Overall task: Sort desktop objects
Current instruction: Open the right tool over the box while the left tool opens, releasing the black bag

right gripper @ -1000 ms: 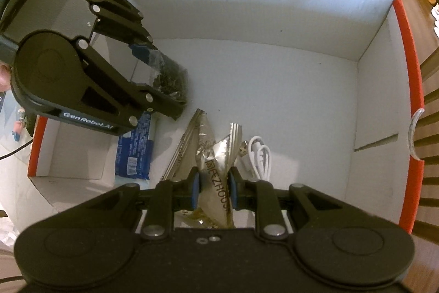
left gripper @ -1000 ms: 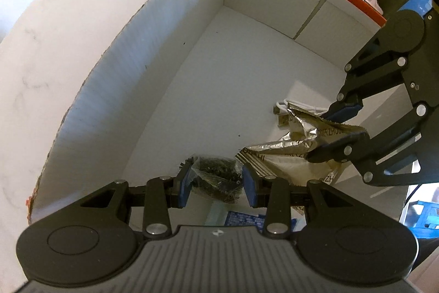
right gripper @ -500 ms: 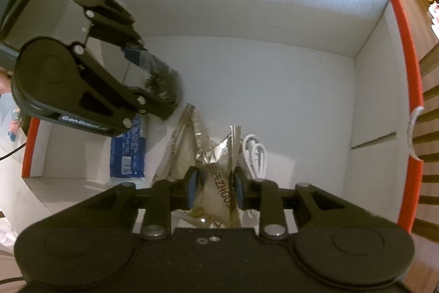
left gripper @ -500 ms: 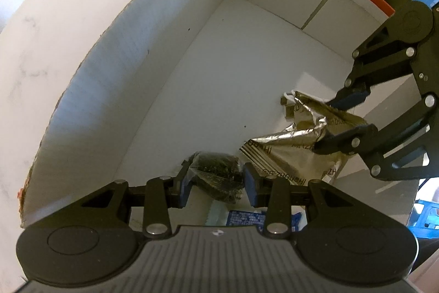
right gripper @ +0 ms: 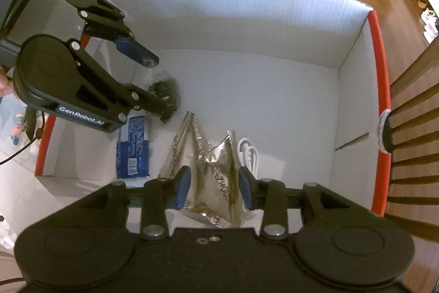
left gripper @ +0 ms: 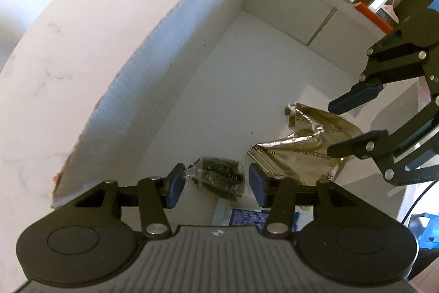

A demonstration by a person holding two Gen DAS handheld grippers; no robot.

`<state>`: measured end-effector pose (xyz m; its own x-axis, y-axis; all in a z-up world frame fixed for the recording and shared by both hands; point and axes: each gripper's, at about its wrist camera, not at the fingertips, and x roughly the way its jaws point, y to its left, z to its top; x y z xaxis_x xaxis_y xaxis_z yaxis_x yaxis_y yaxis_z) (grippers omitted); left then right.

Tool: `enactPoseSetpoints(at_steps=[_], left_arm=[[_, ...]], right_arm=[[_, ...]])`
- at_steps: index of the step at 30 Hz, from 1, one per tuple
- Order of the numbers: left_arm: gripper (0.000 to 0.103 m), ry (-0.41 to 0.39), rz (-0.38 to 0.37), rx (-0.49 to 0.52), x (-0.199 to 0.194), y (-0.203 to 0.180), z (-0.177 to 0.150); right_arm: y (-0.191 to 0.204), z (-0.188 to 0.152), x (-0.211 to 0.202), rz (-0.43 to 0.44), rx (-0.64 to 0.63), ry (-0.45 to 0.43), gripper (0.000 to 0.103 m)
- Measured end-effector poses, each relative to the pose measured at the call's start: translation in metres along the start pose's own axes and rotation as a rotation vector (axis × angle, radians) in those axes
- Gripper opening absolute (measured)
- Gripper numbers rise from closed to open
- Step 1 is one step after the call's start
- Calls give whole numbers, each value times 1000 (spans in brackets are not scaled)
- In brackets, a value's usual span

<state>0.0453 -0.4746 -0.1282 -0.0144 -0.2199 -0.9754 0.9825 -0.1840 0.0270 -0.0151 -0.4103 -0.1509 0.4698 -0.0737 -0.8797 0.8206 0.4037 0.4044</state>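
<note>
A clear bag of dark bits (left gripper: 219,179) lies on the floor of the white cardboard box (left gripper: 164,78), loose between the open fingers of my left gripper (left gripper: 216,184). A crumpled foil pouch (right gripper: 214,175) rests on the box floor under my right gripper (right gripper: 214,188), which is open with its pads clear of the foil. In the left wrist view the pouch (left gripper: 301,153) sits below the right gripper (left gripper: 343,125). The right wrist view shows the left gripper (right gripper: 153,81) over the dark bag (right gripper: 164,98).
A blue packet (right gripper: 133,144) and a coiled white cable (right gripper: 248,153) also lie in the box (right gripper: 233,24), which has a red rim. A wooden chair (right gripper: 411,128) stands against its far side. The box sits on a white marble table (left gripper: 55,59).
Both grippers have opened and drawn back upward. The dark bag and the foil pouch, held a second ago, now lie released on the box floor.
</note>
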Motion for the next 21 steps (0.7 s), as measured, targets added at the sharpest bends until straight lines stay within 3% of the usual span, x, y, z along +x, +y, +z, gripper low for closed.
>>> enactPoseSetpoints(at_steps=[21], left_arm=[[50, -106, 1, 2, -63, -25, -47]], right_arm=[[29, -2, -35, -7, -98, -51, 53]])
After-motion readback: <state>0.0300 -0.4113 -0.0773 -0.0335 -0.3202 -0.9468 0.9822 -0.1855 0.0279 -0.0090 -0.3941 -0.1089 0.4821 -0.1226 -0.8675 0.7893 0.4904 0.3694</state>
